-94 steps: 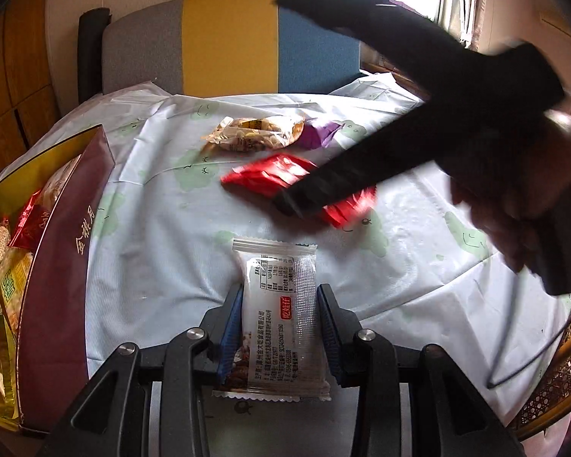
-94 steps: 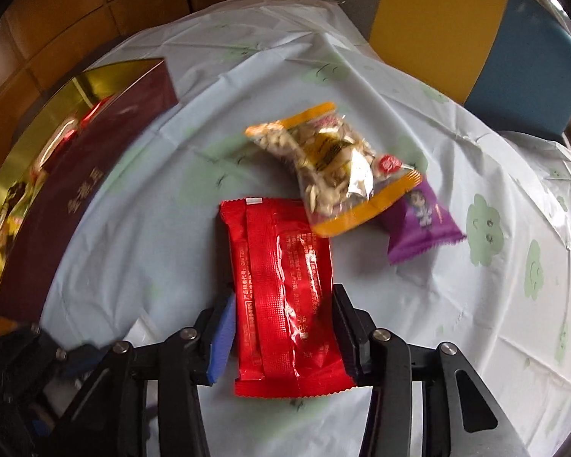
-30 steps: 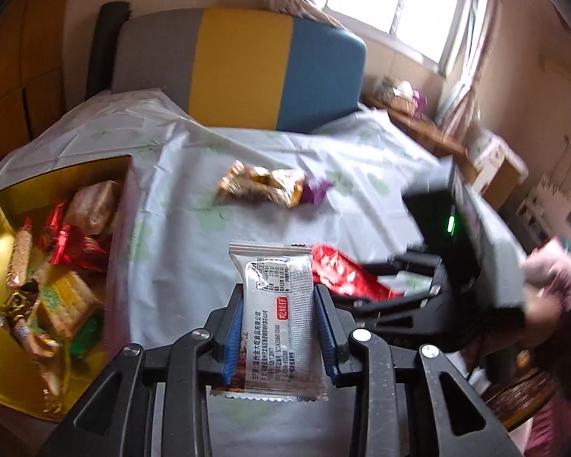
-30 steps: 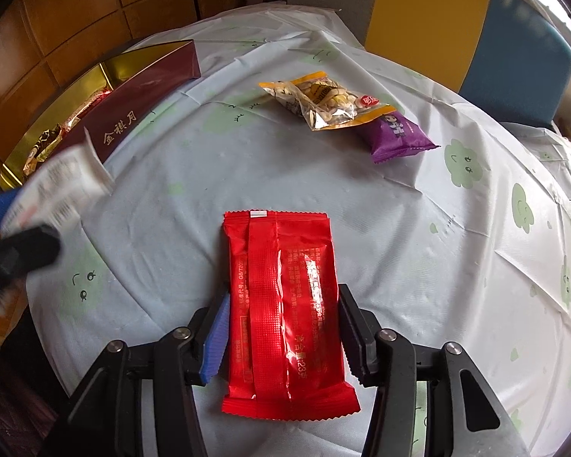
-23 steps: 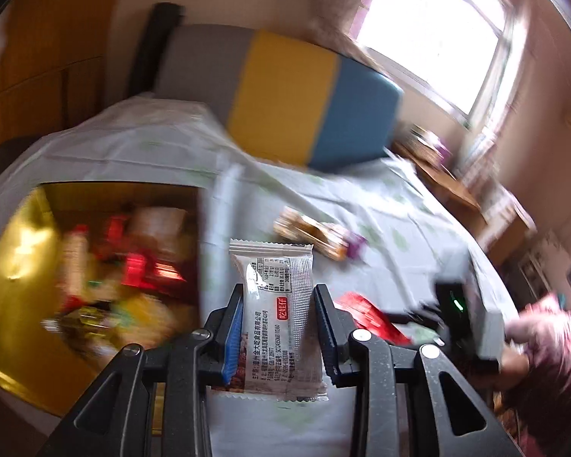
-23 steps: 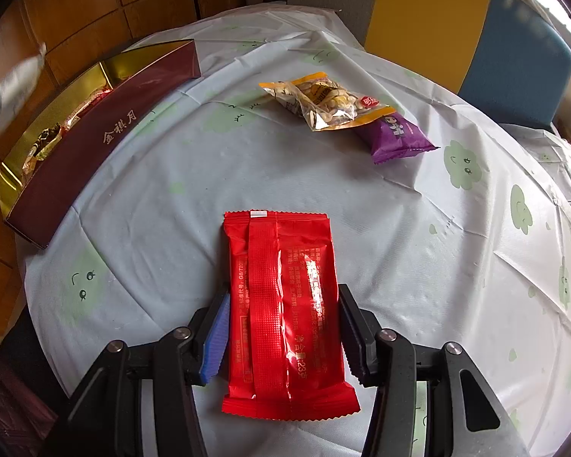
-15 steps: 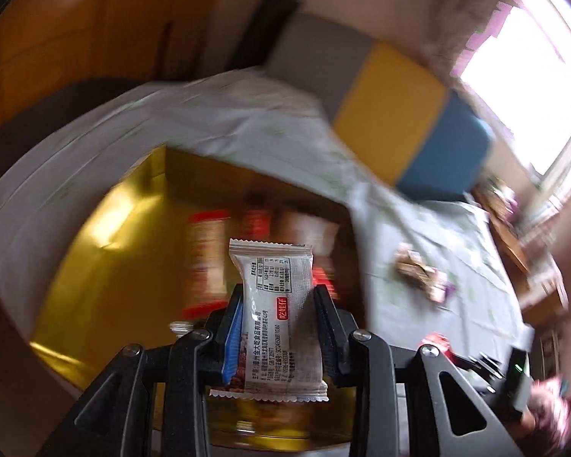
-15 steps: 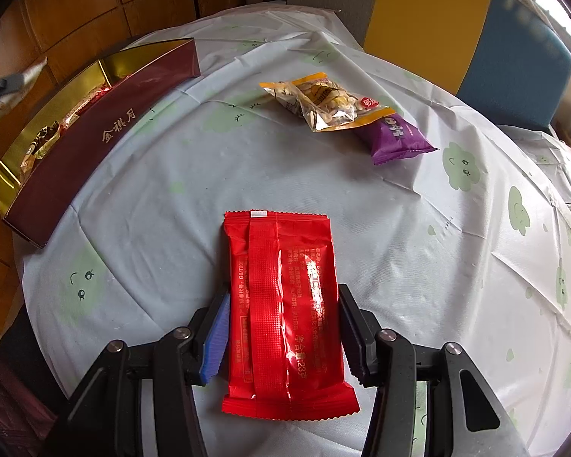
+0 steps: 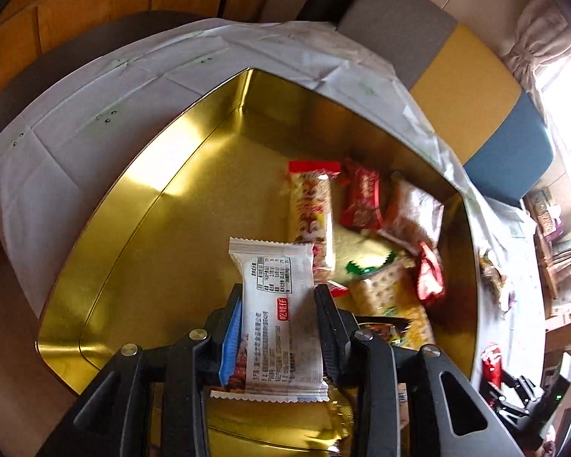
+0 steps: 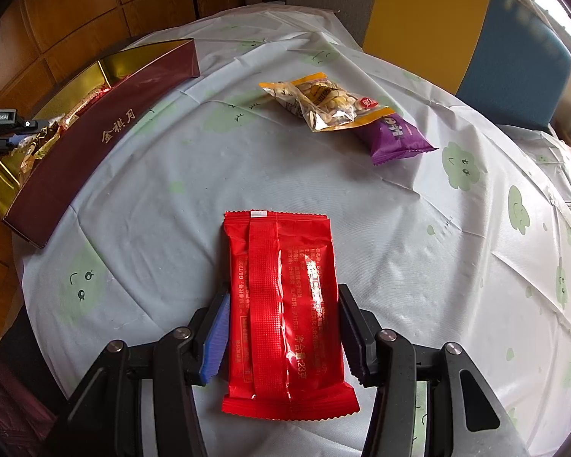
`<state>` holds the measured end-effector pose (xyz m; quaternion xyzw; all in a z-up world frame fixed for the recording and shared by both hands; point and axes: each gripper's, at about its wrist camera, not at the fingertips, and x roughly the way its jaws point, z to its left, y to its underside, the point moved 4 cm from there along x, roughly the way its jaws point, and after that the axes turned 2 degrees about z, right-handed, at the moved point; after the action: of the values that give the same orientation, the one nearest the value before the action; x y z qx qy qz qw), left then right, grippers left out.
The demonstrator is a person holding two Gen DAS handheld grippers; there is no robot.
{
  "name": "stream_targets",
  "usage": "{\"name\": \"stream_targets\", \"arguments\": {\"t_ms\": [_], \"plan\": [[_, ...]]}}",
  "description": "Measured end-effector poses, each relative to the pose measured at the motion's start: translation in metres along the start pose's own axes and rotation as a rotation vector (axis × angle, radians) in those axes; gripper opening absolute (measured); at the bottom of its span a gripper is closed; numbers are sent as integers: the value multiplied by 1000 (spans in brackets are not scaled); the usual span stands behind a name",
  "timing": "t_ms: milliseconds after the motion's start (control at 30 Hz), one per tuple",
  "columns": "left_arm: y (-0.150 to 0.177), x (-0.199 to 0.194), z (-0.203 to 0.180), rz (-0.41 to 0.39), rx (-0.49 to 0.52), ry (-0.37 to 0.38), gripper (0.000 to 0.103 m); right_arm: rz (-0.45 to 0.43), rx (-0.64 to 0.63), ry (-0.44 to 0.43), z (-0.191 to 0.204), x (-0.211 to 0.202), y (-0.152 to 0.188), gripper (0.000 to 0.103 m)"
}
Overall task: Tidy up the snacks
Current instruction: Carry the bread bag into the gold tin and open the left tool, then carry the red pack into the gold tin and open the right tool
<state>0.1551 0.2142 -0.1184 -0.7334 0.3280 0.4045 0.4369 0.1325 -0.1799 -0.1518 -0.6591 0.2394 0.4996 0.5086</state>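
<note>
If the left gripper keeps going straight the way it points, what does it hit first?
Probably the bare gold floor of the gift box, just beside the snack pile. The left gripper, jaws opening around the white packet, hangs above it; depth is unclear.

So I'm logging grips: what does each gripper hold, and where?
Left gripper: white packet, long sides between opening jaws, over the gold box. Right gripper: red packet, gripped by its long edges.
</note>
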Motion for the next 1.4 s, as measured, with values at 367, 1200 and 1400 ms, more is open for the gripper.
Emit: {"name": "stream_targets", "arguments": {"t_ms": [367, 1200, 1400], "plan": [[9, -2, 10, 5, 2, -46, 43, -1, 0, 4, 0, 0, 0, 52], [38, -67, -33, -242, 209, -116, 43, 69, 70, 9, -2, -4, -7, 49], [40, -71, -38, -263, 230, -106, 43, 17, 68, -18, 18, -24, -28, 48]]}}
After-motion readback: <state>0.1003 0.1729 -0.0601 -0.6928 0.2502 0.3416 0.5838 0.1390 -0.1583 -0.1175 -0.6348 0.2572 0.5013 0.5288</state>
